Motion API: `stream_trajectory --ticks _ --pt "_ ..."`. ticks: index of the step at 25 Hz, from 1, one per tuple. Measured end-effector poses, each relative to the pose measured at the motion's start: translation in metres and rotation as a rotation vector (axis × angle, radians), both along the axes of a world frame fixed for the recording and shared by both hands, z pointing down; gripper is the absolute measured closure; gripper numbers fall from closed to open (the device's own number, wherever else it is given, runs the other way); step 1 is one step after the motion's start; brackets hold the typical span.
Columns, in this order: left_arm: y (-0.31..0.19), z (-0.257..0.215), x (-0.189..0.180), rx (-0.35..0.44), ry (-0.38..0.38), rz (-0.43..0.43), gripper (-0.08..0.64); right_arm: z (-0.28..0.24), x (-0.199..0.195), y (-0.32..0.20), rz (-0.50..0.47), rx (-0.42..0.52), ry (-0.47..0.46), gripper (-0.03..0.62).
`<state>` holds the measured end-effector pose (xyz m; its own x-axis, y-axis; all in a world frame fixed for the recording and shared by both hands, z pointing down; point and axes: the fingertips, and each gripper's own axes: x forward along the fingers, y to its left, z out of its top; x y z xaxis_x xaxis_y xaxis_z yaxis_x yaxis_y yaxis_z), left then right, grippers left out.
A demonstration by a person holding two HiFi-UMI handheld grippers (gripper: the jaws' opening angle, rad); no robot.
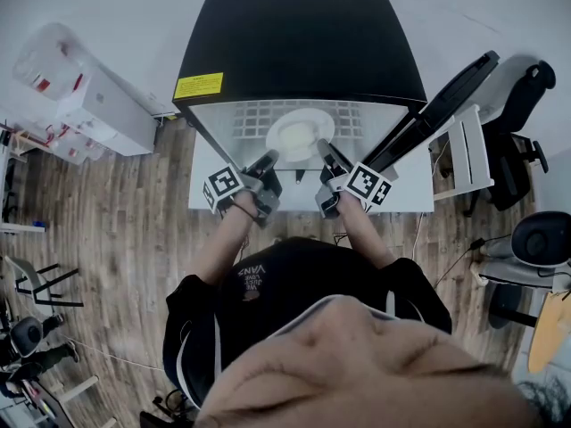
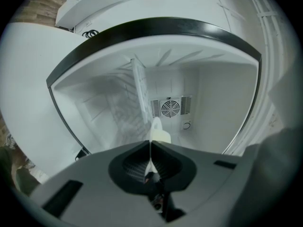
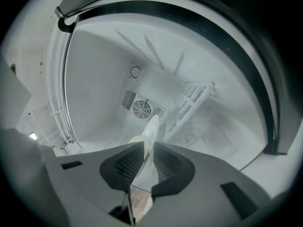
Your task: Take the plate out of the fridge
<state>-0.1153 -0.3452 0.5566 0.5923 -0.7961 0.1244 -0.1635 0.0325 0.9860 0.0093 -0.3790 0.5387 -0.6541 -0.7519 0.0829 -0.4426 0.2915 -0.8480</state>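
Note:
A white plate (image 1: 301, 134) lies on the wire shelf inside the open black-topped fridge (image 1: 299, 43). My left gripper (image 1: 268, 160) reaches in from the left and is shut on the plate's left rim. My right gripper (image 1: 323, 150) grips the right rim in the same way. In the left gripper view the plate (image 2: 159, 134) shows edge-on, pinched in the left gripper (image 2: 150, 143). In the right gripper view the plate (image 3: 151, 129) runs between the pads of the right gripper (image 3: 146, 145), which press on it.
The fridge door (image 1: 442, 103) stands open to the right. The fridge sits on a white table (image 1: 406, 201). A wire shelf (image 2: 138, 91) and a fan grille (image 2: 170, 108) show inside. Office chairs (image 1: 522, 136) stand at the right, white boxes (image 1: 98, 105) at the left.

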Motion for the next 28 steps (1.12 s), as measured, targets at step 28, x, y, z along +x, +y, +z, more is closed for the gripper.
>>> stream_trajectory --ticks 28 --pt "0.036 -0.003 0.020 0.024 -0.011 -0.067 0.535 -0.004 0.018 0.029 -0.077 0.014 0.010 0.525"
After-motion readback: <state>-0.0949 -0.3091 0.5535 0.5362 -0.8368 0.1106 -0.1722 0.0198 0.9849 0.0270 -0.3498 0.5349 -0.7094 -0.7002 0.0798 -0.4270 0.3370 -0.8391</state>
